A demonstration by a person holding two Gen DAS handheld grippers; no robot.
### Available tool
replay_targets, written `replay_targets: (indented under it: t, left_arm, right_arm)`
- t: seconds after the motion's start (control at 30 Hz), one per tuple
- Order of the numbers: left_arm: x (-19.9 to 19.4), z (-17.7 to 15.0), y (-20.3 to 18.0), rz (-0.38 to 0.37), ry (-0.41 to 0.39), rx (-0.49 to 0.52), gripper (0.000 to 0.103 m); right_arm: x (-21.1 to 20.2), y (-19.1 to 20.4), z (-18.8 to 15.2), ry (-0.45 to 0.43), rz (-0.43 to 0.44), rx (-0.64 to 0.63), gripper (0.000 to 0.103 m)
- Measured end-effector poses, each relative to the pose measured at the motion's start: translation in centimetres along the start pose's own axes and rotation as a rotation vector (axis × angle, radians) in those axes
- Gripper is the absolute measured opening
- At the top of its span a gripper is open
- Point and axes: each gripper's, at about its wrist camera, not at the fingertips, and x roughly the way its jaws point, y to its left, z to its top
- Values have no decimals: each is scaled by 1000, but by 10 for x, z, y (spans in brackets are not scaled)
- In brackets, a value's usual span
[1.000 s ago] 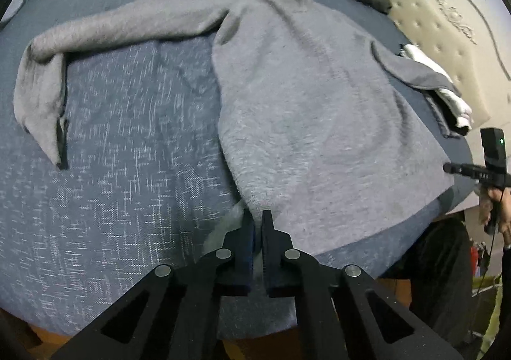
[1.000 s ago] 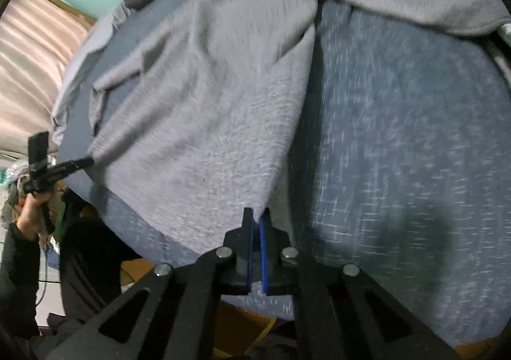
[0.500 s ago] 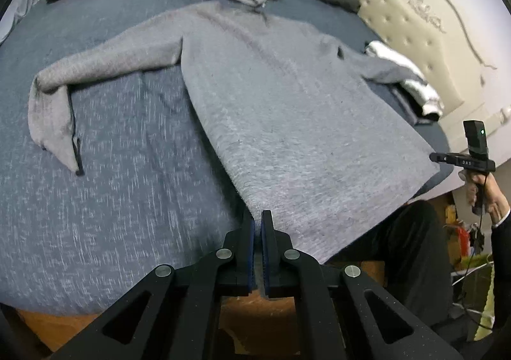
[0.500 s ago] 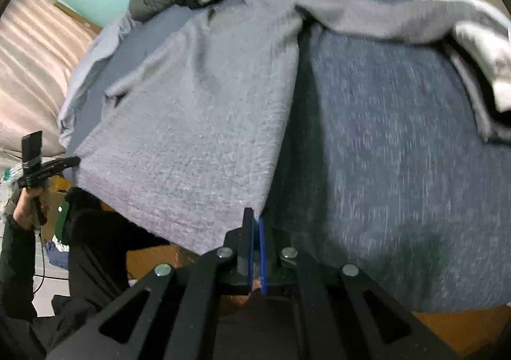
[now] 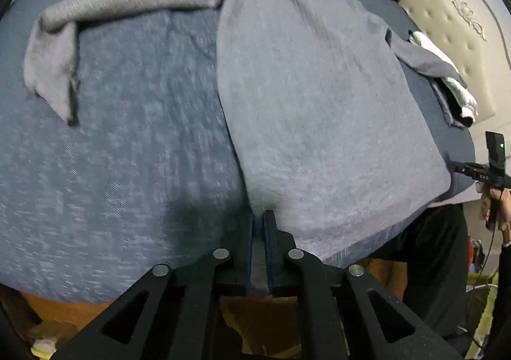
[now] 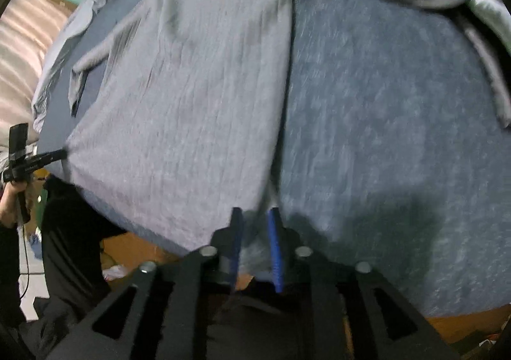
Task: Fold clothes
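We release a grey sweater [image 5: 313, 98] laid flat on a blue bedspread [image 5: 127, 142], and the risk lies at the hem along the bed's near edge. If a pad drags cloth as it lets go, we judge the corner could crease or slide off the mattress, spoiling the flat lay before the first fold.

In the left wrist view, the left gripper [image 5: 259, 225] sits at the lower centre, its jaws just beginning to part, only a sliver open, with the hem corner reaching into the narrow gap. The body of the sweater spreads above and to the right of it; one sleeve [image 5: 95, 15] trails to the upper left.

In the right wrist view, the right gripper [image 6: 255, 225] sits at the lower centre, its jaws opening with a clear gap; the other hem corner lies between the pads, no longer pinched. The sweater [image 6: 191, 88] fills the frame above and to the left.
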Motion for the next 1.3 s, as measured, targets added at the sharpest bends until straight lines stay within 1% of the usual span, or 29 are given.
replay_targets:
  t: [0.07, 0.13, 0.17, 0.27, 0.33, 0.37, 0.4, 0.47, 0.6, 0.67, 0.77, 0.87, 0.93, 1.03, 1.07, 1.2, 1.3]
  left_arm:
    - [-12, 13, 3, 4, -32, -4, 12]
    - [-24, 26, 6, 8, -65, -12, 24]
    - [-30, 30, 7, 14, -82, -13, 25]
    - [-39, 57, 7, 19, -134, -8, 26]
    - [-45, 75, 9, 22, -166, -5, 26]
    - [-45, 85, 7, 25, -180, -1, 26]
    - [-45, 94, 5, 27, -194, 3, 27]
    - [-42, 120, 6, 30, -217, 11, 28]
    - [-28, 171, 6, 37, -233, 35, 30]
    - [-17, 197, 5, 52, -233, 57, 31]
    - [1, 237, 6, 79, -221, 81, 35]
    - [27, 275, 12, 106, -204, 101, 36]
    - [43, 300, 17, 127, -190, 112, 39]
    - [58, 331, 30, 133, -193, 84, 45]
    - [66, 341, 33, 131, -184, 77, 45]
    - [90, 371, 40, 168, -171, 94, 47]
    - [103, 385, 46, 174, -170, 98, 49]
  right_arm:
    - [-9, -2, 7, -31, -23, -5, 25]
    - [-21, -4, 19, -77, -31, -7, 31]
    - [-27, -4, 26, -102, -35, -9, 33]
    - [-43, -4, 52, -181, -35, -25, 34]
    - [-50, -3, 70, -233, -29, -28, 40]
    - [-53, -3, 80, -257, -23, -28, 48]
    - [-54, -3, 91, -272, -15, -23, 52]
    - [-57, -5, 112, -298, 0, -16, 52]
    - [-52, -11, 157, -309, -21, -29, 52]
    - [-45, -12, 185, -314, -38, -47, 52]
    - [-32, -19, 222, -326, -46, -66, 52]
    - [-17, -24, 255, -327, -52, -82, 56]
    - [-4, -28, 279, -324, -65, -95, 58]
    - [12, -35, 314, -323, -91, -89, 59]
    - [16, -38, 324, -324, -97, -88, 59]
    - [31, -42, 362, -328, -122, -110, 61]
    - [43, -42, 388, -317, -140, -143, 63]
